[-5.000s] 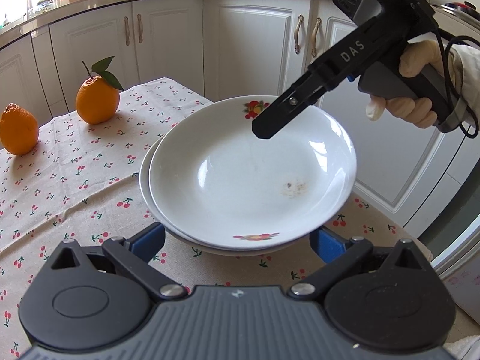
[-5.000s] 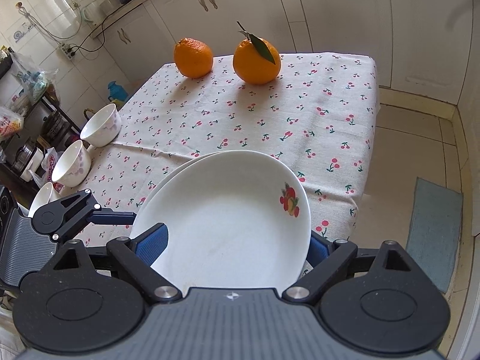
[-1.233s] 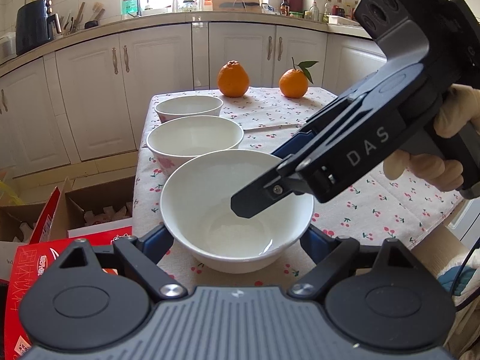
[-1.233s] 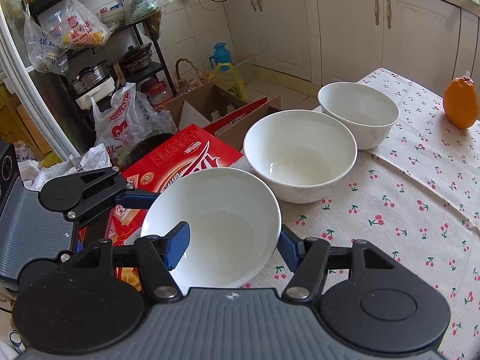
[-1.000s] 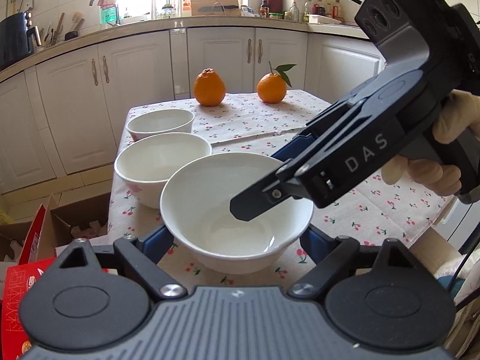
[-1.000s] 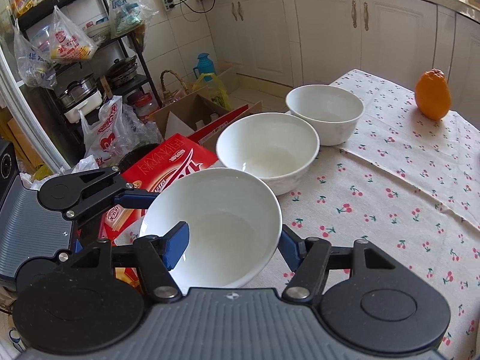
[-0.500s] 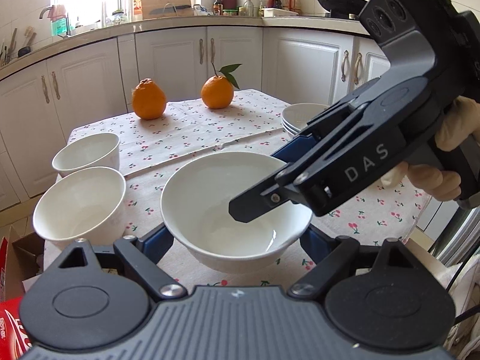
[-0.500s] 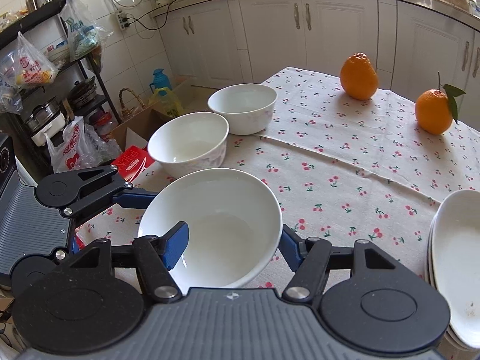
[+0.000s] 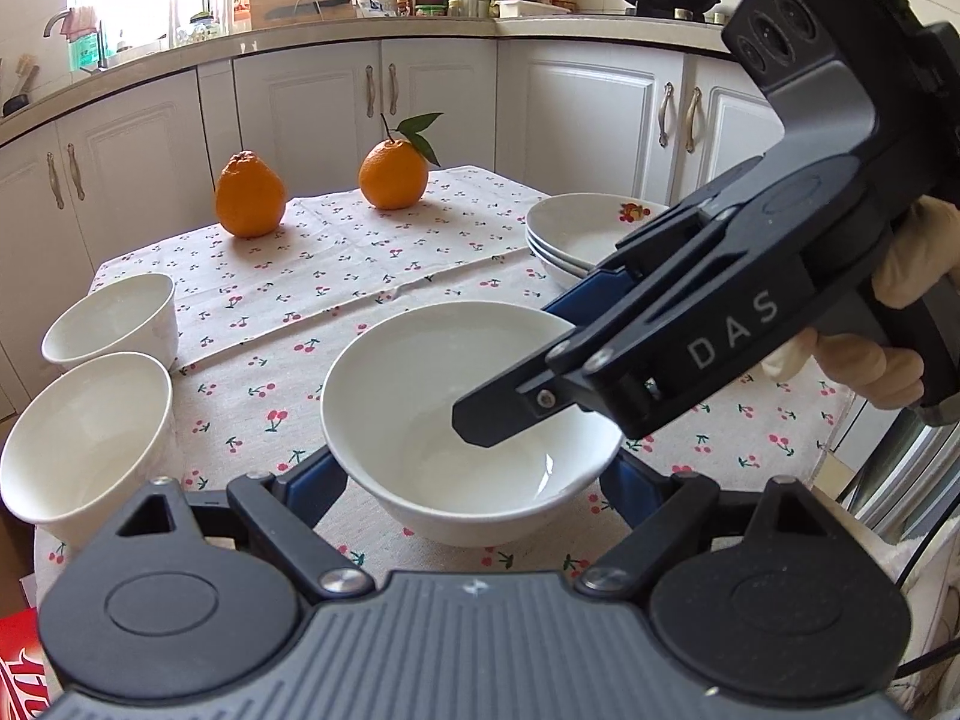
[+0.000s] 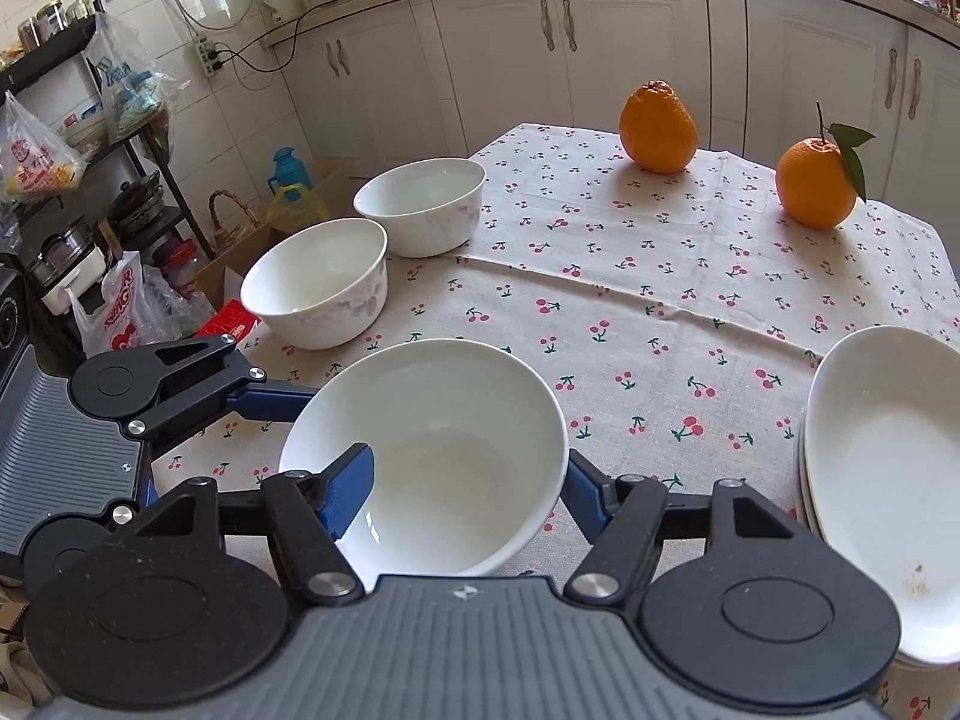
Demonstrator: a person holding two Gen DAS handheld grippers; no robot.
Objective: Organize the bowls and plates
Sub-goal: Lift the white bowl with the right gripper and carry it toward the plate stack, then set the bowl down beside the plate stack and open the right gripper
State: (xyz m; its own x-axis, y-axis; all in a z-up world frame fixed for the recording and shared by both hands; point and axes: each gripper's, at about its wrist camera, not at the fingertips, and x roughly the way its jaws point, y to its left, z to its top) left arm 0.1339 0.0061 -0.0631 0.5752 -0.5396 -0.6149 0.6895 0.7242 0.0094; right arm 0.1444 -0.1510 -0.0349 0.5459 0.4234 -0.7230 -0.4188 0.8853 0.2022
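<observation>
Overhead, the white bowl (image 10: 432,456) was held above the cherry-print tabletop (image 10: 660,300) by both grippers. The right gripper (image 10: 468,480) was angled down from the near edge, one blue finger (image 10: 348,480) inside the rim and the other outside, clamped on the wall. The left gripper (image 9: 474,480) was seen straddling the bowl's (image 9: 468,420) base, its blue fingers (image 9: 315,480) at either side; contact could not be told. Two more bowls (image 10: 318,294) stood well apart to the left, stacked plates (image 10: 882,468) to the right.
</observation>
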